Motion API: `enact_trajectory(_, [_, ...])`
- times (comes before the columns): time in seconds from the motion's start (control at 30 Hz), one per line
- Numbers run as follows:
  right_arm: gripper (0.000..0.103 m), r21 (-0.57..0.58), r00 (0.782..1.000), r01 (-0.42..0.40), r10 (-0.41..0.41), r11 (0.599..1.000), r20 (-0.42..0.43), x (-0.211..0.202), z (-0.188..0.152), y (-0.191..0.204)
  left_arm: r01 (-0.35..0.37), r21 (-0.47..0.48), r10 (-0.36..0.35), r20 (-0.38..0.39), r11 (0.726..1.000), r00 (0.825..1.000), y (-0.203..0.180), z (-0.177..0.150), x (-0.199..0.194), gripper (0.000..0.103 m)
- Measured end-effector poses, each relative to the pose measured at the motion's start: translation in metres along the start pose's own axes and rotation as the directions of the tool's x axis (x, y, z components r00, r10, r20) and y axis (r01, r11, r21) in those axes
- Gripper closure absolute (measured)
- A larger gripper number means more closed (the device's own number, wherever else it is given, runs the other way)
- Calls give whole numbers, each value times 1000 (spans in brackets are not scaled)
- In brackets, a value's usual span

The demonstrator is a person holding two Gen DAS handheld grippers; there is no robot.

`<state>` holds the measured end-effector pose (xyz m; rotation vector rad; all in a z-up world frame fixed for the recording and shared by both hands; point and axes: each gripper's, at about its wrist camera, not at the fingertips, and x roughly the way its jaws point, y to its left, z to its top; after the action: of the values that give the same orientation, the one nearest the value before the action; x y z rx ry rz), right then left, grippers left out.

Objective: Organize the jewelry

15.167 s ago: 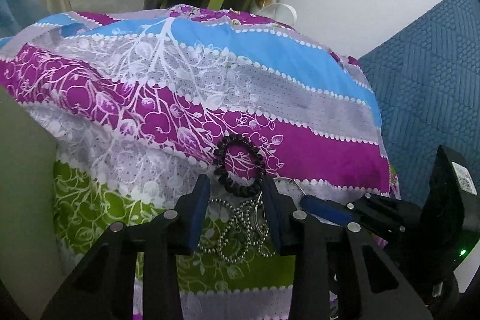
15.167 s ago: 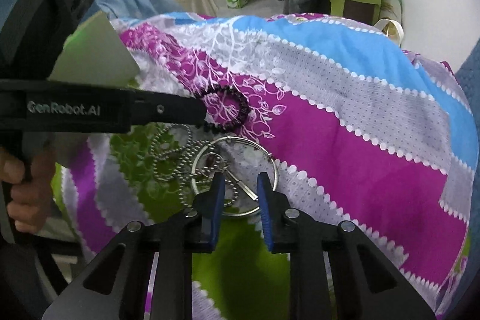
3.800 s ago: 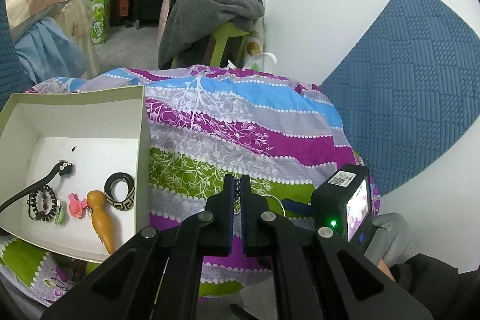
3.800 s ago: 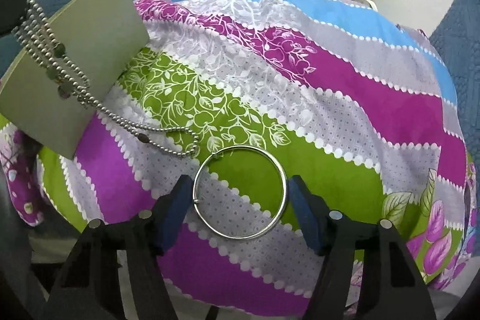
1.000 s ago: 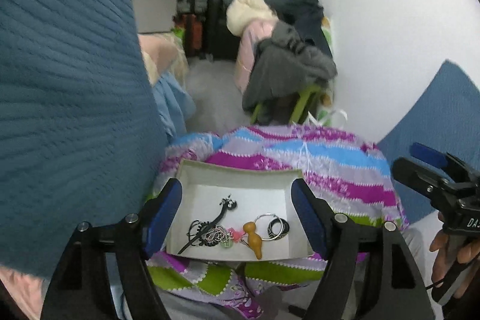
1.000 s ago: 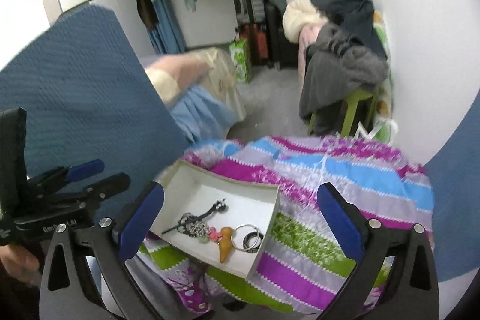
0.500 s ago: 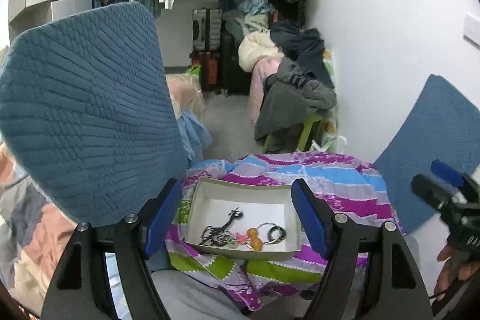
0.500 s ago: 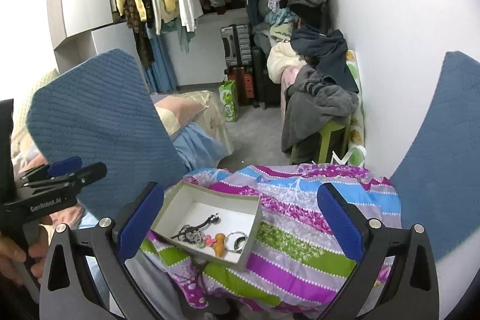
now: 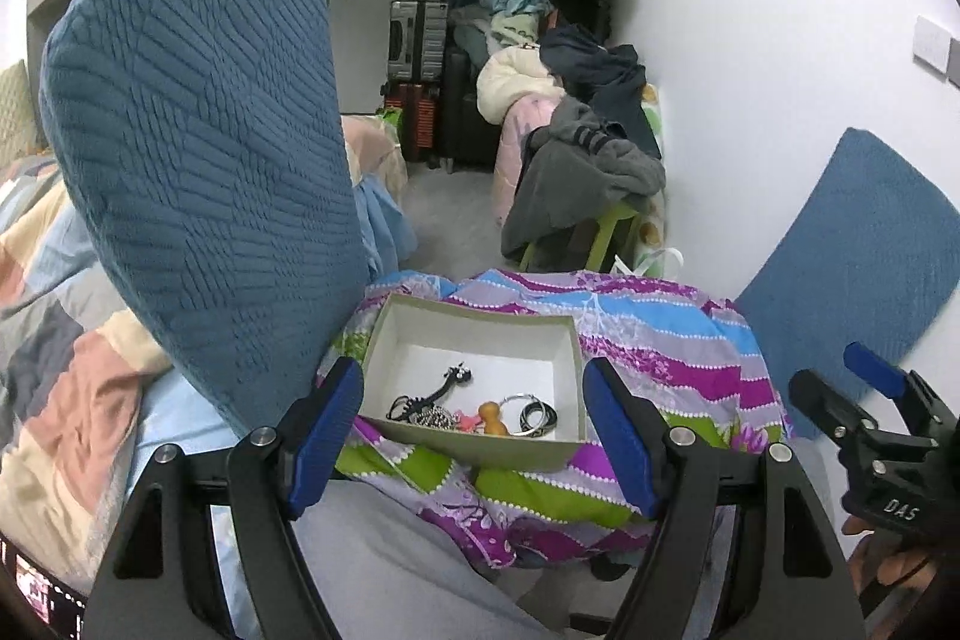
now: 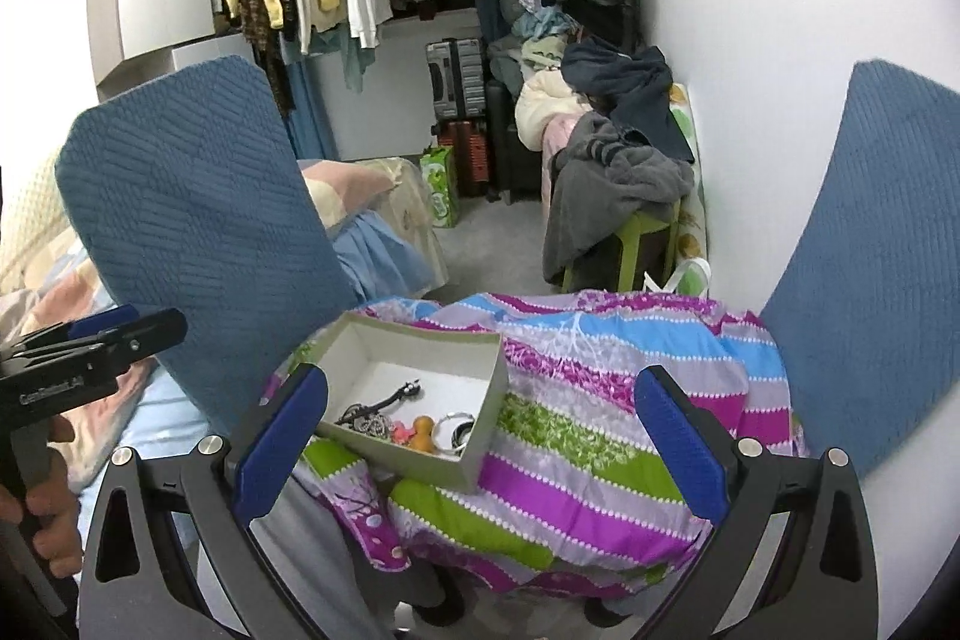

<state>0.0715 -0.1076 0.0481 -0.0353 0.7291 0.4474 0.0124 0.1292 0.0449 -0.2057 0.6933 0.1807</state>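
Both grippers, left gripper (image 9: 474,436) and right gripper (image 10: 480,436), are pulling back, jaws released and empty; jewelry is lying in the shallow white cardboard box (image 9: 474,334), sorting seemingly finishing.

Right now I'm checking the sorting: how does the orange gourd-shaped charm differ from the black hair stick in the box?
The orange gourd charm is short, rounded and bright, lying near the front wall of the box. The black hair stick is long, thin and dark, lying diagonally and reaching toward the box's middle. The charm sits right of the stick. Both lie loose on the box's white floor, untouched by either tongs.
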Motion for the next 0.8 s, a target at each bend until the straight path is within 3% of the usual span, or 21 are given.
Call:
enact_trajectory(0.23, [0,30,1000,4,-3,1000,-11,10,-23,3,16,43,-14,-48,999,999,-3,-19,17,27])
enact_trajectory(0.8, [0,42,999,31,-29,999,-34,25,-52,2,18,41,-15,-69,999,997,-4,-39,43,27])
